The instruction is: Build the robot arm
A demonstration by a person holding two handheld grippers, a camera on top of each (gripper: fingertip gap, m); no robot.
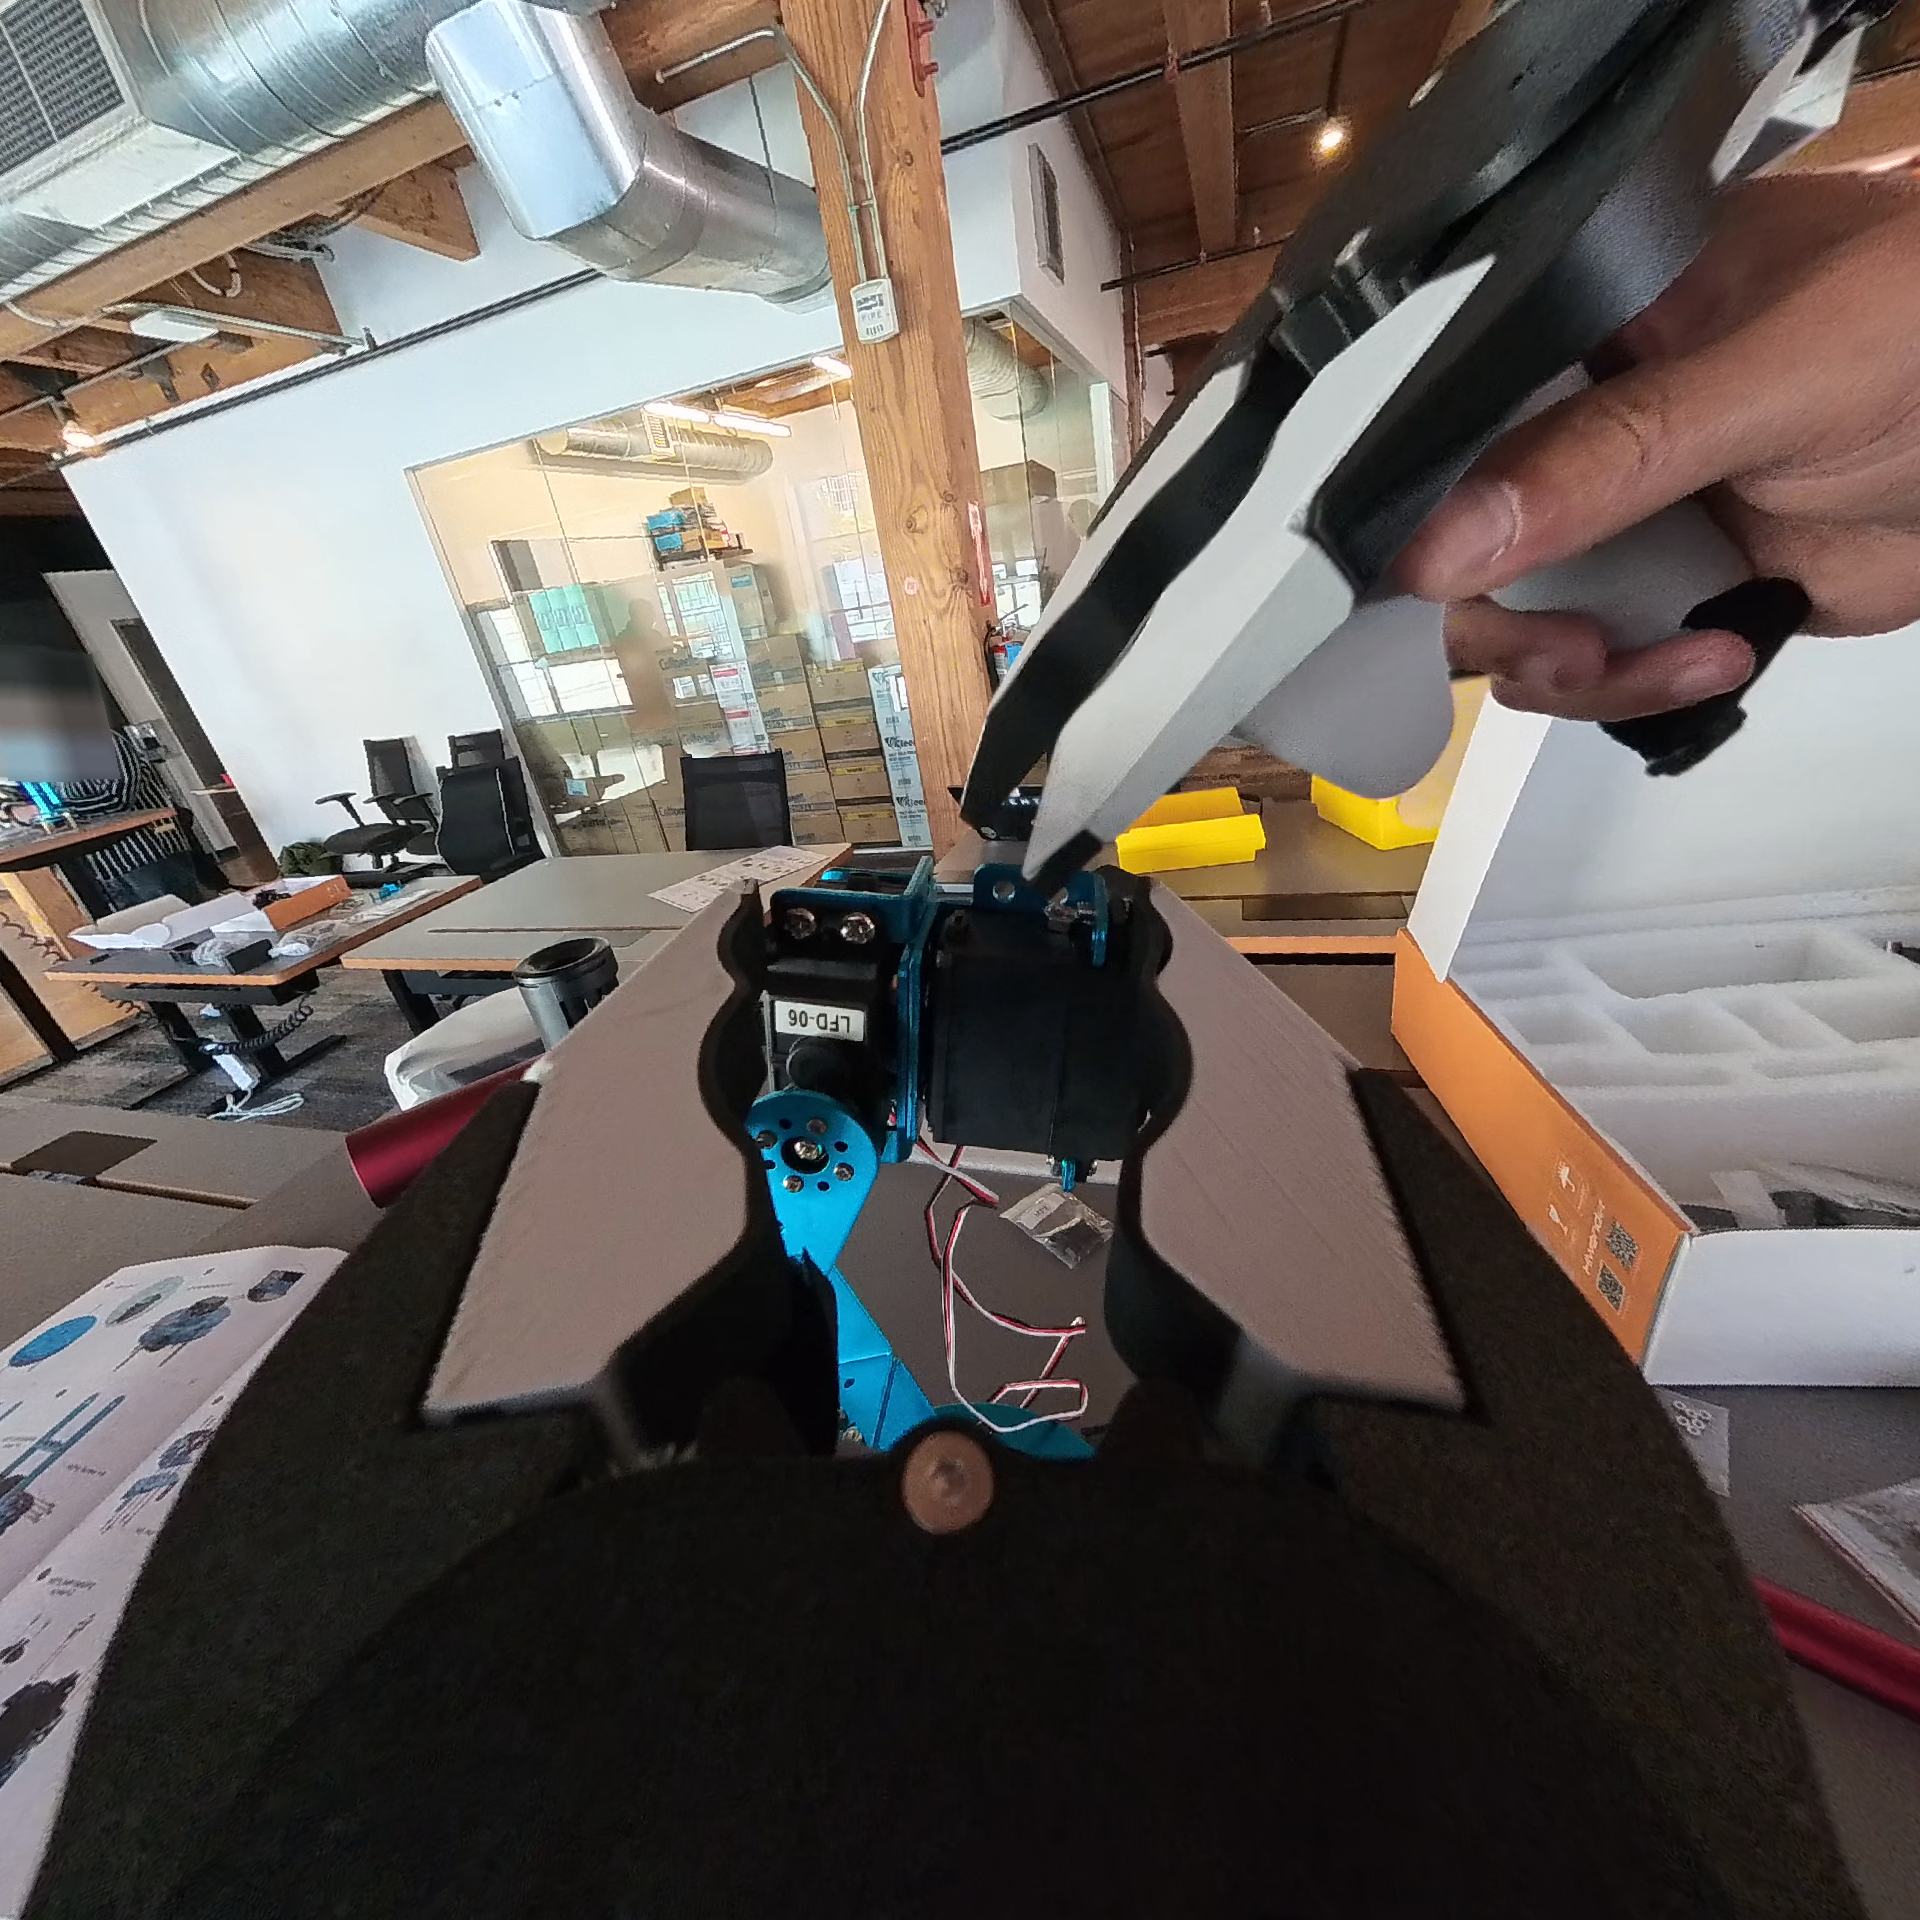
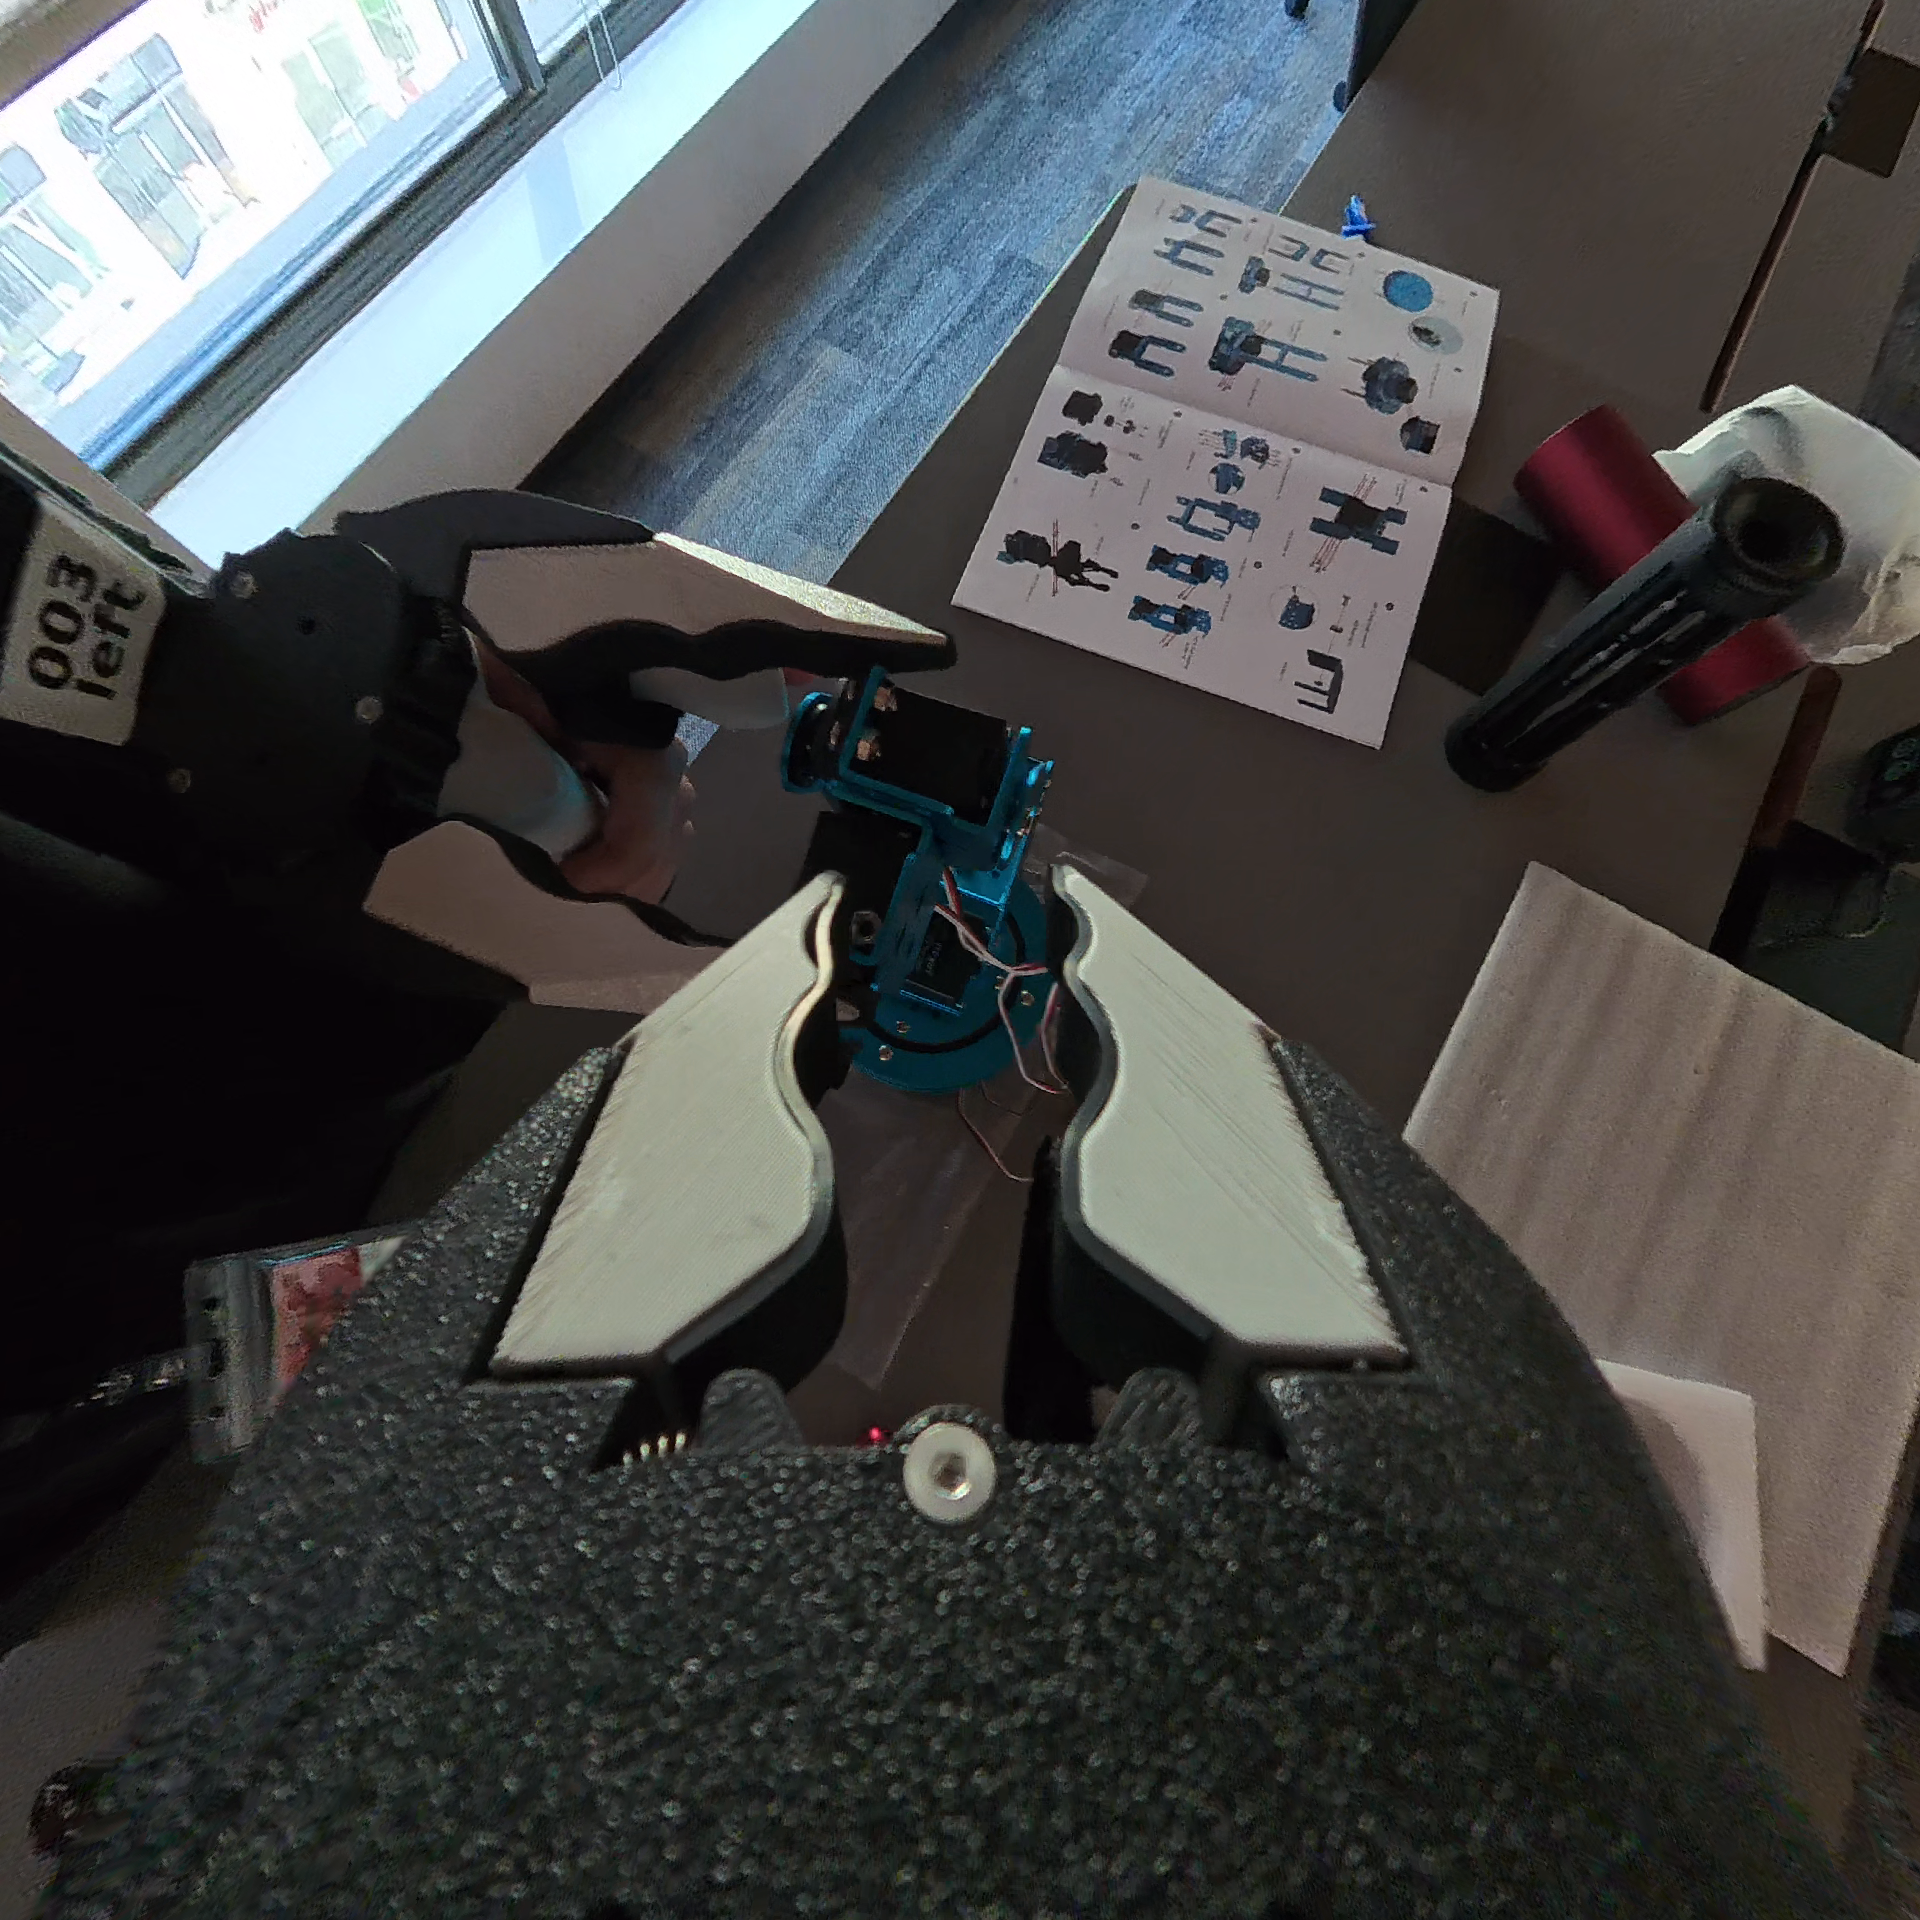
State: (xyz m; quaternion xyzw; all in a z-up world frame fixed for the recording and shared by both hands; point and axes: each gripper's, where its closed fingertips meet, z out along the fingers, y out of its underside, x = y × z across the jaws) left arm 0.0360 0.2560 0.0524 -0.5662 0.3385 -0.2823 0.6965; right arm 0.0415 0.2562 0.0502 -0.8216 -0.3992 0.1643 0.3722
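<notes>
A blue metal bracket assembly with two black servos (image 1: 935, 1018) stands on a round blue base (image 2: 925, 1065) on the grey table (image 2: 1299, 883); red and white wires (image 1: 997, 1340) trail from it. My left gripper (image 1: 940, 909) has a finger pressed against each side of the servos and grips them. In the right wrist view, the left gripper (image 2: 831, 795) comes in from the left. My right gripper (image 2: 945, 878) is partly open above the assembly, held by a hand (image 1: 1714, 499). In the left wrist view, the right gripper (image 1: 1023, 847) has its tips just at the top blue bracket tab (image 1: 1003, 888).
An open orange and white box with a foam insert (image 1: 1662, 1018) is at the right. An instruction sheet (image 2: 1226, 457), a red cylinder (image 2: 1652, 561), a black tube (image 2: 1642, 623) and a foam sheet (image 2: 1662, 1143) lie around. A small parts bag (image 1: 1060, 1221) lies behind the assembly. My left and right fingertips are right by each other.
</notes>
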